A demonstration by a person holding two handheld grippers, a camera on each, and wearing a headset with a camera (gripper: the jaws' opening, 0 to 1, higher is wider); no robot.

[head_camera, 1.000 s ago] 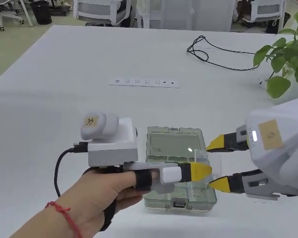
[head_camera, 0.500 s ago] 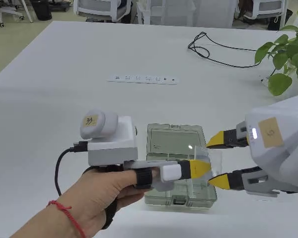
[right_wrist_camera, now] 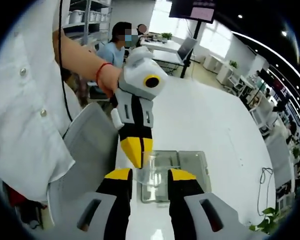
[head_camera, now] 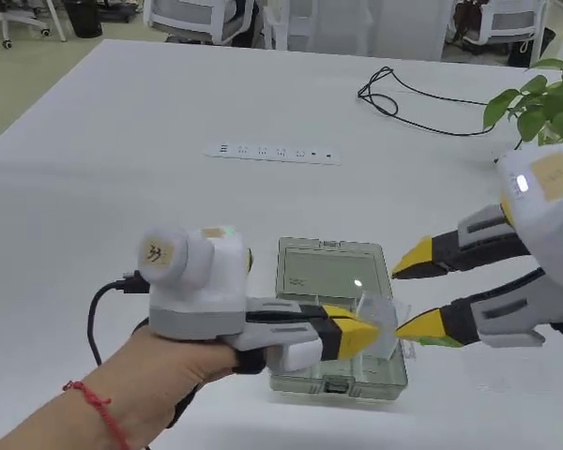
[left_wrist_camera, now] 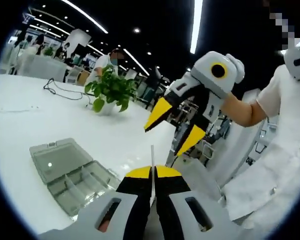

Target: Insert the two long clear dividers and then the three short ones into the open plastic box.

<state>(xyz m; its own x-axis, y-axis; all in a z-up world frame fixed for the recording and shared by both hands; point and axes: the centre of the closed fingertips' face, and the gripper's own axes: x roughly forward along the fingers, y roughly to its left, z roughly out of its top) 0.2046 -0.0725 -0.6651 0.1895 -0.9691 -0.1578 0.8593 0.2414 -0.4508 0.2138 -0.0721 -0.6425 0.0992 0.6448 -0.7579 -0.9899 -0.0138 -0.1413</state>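
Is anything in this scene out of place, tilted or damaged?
Nothing stands out. The clear, green-tinted plastic box lies open and flat on the white table. The left tool is shut on a thin clear plastic divider, and the right tool is open just beside it. No spill or damage shows.

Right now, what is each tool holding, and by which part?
The left tool is shut on a clear divider, pinching its near end; the rest juts forward. The right tool is open, holding nothing.

The head view looks forward and down, close above the plastic box on the table. Both gripper views face each other across it, sharing that box.
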